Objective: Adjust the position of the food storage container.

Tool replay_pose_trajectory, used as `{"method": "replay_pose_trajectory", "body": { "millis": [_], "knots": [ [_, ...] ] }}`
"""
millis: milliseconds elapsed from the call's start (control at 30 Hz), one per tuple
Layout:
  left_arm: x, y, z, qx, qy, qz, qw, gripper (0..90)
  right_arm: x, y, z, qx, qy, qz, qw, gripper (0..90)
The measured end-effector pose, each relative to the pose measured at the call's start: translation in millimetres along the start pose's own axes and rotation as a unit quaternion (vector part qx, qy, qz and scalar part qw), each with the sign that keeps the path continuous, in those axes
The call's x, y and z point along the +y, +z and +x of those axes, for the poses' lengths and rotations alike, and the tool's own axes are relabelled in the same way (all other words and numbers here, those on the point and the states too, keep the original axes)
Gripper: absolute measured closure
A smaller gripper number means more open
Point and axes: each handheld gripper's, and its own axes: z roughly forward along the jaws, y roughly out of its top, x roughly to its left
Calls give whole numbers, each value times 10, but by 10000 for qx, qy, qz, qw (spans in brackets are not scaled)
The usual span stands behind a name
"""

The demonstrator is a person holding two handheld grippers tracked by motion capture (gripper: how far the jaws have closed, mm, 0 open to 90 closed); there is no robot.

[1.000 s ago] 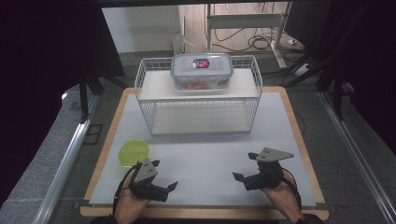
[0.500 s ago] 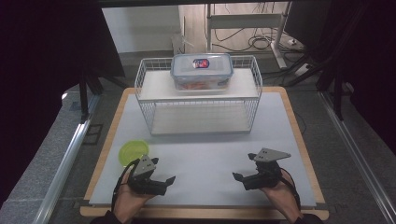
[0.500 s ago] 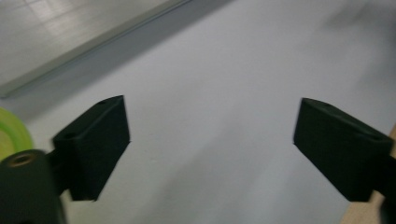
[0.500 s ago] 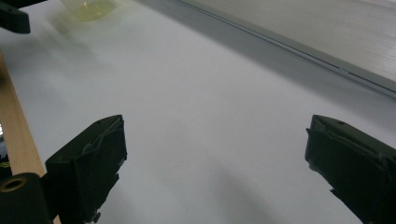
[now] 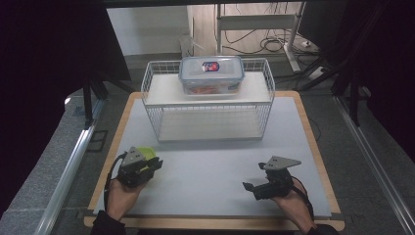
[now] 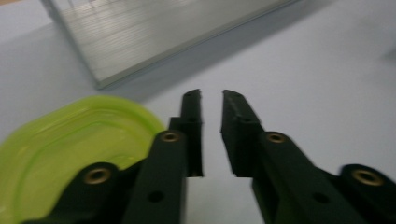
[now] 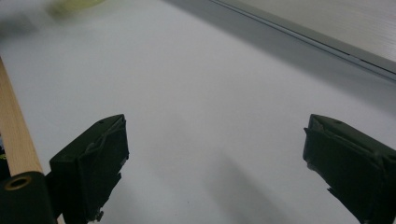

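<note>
A lime-green plastic lid (image 5: 147, 152) (image 6: 65, 149) lies flat on the white mat at the front left. My left gripper (image 5: 155, 164) (image 6: 211, 96) hovers over its near edge, covering most of it in the high view. Its jaws have just been closing and stand almost together with a narrow slit and nothing between them; the lid lies beside and under the left jaw. My right gripper (image 5: 249, 188) (image 7: 215, 140) rests low at the front right, jaws wide apart over bare mat. A clear lidded container (image 5: 211, 73) stands on top of the wire rack (image 5: 164, 91).
The white wire rack fills the back middle of the table, with a shelf on top and a floor panel (image 6: 154, 28) below. The wooden table edge (image 7: 14, 135) runs close to my right gripper. Bare mat (image 5: 210, 164) lies between the two grippers.
My left gripper has moved left and away from the person, over the green lid, and its jaws have closed from wide open. The right gripper has stayed put.
</note>
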Motion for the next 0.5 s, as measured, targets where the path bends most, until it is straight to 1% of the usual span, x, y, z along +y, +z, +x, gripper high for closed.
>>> {"method": "replay_pose_trajectory", "body": {
  "millis": [100, 233, 400, 500],
  "knots": [
    [8, -65, 148, 124, -132, -50, 9998, 896, -1, 10, 6, 9, -22, 29, 10000, 68],
    [-6, -177, 387, 362, -349, -140, 9986, 897, -2, 14, 7, 12, -21, 43, 10000, 71],
    [-96, -308, 652, 724, -624, -230, 9952, 898, -5, 20, 1, 12, -10, 64, 10000, 74],
    [-156, -329, 751, 849, -767, -235, 9932, 897, -7, 25, 3, 11, -15, 82, 10000, 75]
  ]
}}
